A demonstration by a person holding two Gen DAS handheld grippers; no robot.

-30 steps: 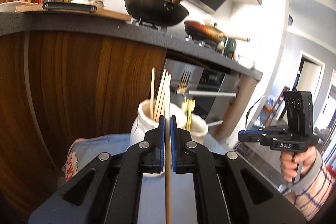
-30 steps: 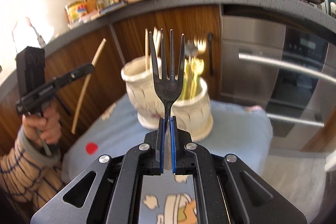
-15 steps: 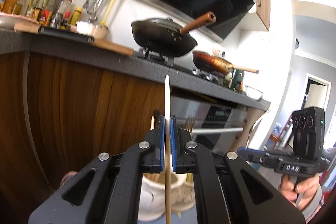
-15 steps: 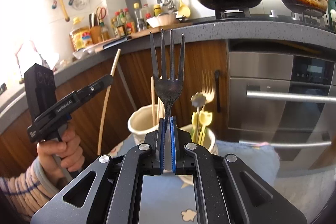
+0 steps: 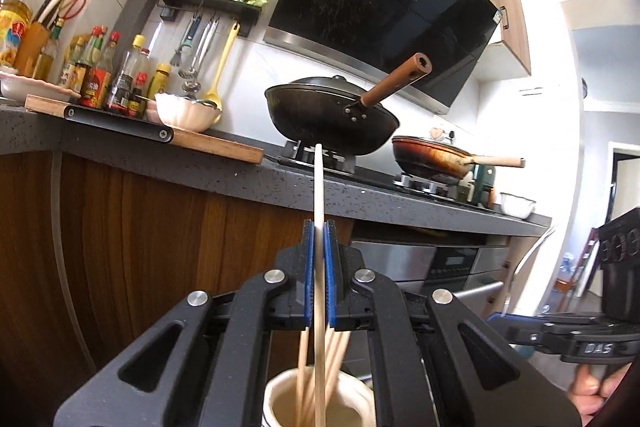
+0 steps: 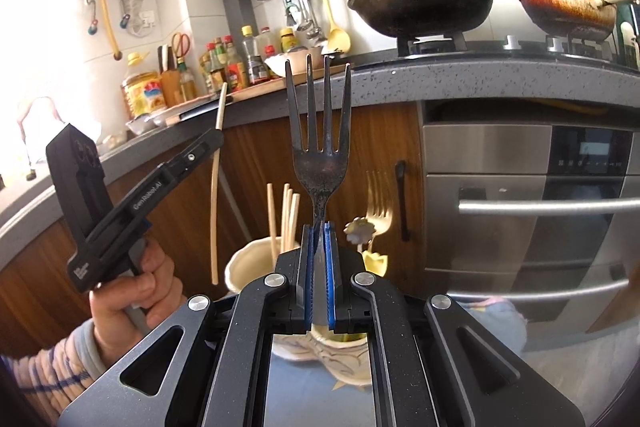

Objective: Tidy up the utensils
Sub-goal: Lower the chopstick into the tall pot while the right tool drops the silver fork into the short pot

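chopstick (image 5: 318, 267) upright between left fingers (image 5: 307, 275); fork (image 6: 319, 163) between right fingers (image 6: 308, 275)

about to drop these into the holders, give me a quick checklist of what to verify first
1. Left hand-held gripper clamped on the chopstick: ok.
2. Right hand-held gripper clamped on the dark fork: ok.
3. Chopstick holder below the held chopstick, mouth open: ok.
4. Holder with gold forks in reach of the fork: cannot tell, rim hidden by the gripper.
5. Grippers apart: ok.
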